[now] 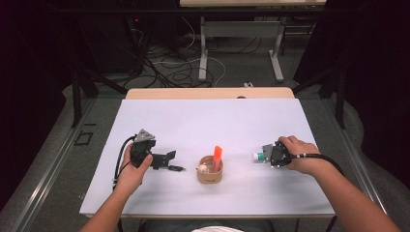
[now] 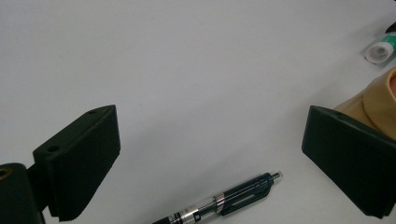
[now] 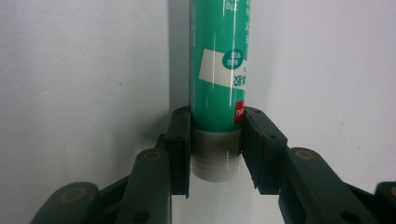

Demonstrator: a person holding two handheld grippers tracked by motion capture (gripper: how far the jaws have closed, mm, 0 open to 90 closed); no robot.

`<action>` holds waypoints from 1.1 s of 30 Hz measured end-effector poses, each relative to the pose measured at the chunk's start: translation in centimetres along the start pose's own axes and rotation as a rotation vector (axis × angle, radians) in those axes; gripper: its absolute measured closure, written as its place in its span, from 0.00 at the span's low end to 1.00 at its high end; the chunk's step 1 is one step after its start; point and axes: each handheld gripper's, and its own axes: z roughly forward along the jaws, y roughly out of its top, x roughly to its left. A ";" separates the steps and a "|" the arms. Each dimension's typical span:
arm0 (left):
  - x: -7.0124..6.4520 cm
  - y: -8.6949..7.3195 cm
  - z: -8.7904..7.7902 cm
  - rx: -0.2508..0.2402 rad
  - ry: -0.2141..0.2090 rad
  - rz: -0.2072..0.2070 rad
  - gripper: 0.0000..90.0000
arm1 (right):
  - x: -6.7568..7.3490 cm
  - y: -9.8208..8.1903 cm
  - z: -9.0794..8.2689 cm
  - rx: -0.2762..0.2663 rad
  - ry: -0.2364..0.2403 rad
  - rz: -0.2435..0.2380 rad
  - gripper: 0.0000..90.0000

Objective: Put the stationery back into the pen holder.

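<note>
A green glue stick (image 3: pixel 217 60) with a grey-white cap lies on the white table (image 1: pixel 203 121). My right gripper (image 3: pixel 217 116) has both pads against its cap end, so it is shut on it. From above, the right gripper (image 1: pixel 265 157) sits at the table's right with the glue stick (image 1: pixel 258 156) poking out to the left. My left gripper (image 1: pixel 170 161) rests at the left, open and holding nothing. A black pen (image 2: pixel 224 200) lies on the table between and below the wide-apart jaws of the left gripper (image 2: pixel 210 114).
A tan round cup (image 1: pixel 210 175) stands mid-table between the grippers, with an upright orange stick (image 1: pixel 217 155) and a small pale object (image 1: pixel 203 168) inside. The cup's rim (image 2: pixel 378 100) is beside my left gripper's right jaw. A wooden table edge (image 1: pixel 210 93) lies behind.
</note>
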 end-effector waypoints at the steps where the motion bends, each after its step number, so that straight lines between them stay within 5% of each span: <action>1: 0.0 0.0 0.0 0.000 0.000 0.000 0.05 | 0.0 0.0 0.0 -0.005 -0.005 -0.004 0.72; 8: 0.0 0.1 0.0 -0.003 -0.003 0.003 0.05 | 0.2 0.3 -0.4 -0.001 -0.010 -0.023 0.72; 13: 0.1 0.1 -0.2 -0.012 -0.022 -0.023 0.05 | 0.4 0.7 -0.7 -0.055 -0.083 -0.027 0.72; 15: 0.1 0.2 -0.2 -0.012 -0.032 -0.036 0.05 | 0.3 1.0 -1.2 -0.010 -0.061 -0.040 0.72; 21: 0.0 0.2 -0.3 -0.021 -0.047 -0.064 0.05 | 0.5 1.6 -1.7 -0.054 -0.151 -0.072 0.72; 23: 0.0 0.3 -0.3 -0.021 -0.048 -0.063 0.05 | 0.7 1.9 -2.3 -0.013 -0.157 -0.072 0.72; 27: -0.1 0.3 -0.3 -0.013 -0.046 -0.058 0.05 | 0.9 2.2 -2.8 -0.049 -0.245 -0.124 0.72; 28: -0.1 0.3 -0.3 -0.011 -0.047 -0.059 0.05 | 1.1 2.1 -2.7 -0.093 -0.298 -0.124 0.72; 32: -0.1 0.2 -0.3 -0.010 -0.048 -0.056 0.05 | 1.4 2.6 -3.5 -0.078 -0.357 -0.173 0.72; 33: -0.1 0.2 -0.3 -0.011 -0.048 -0.062 0.05 | 1.3 2.6 -3.3 -0.126 -0.412 -0.200 0.72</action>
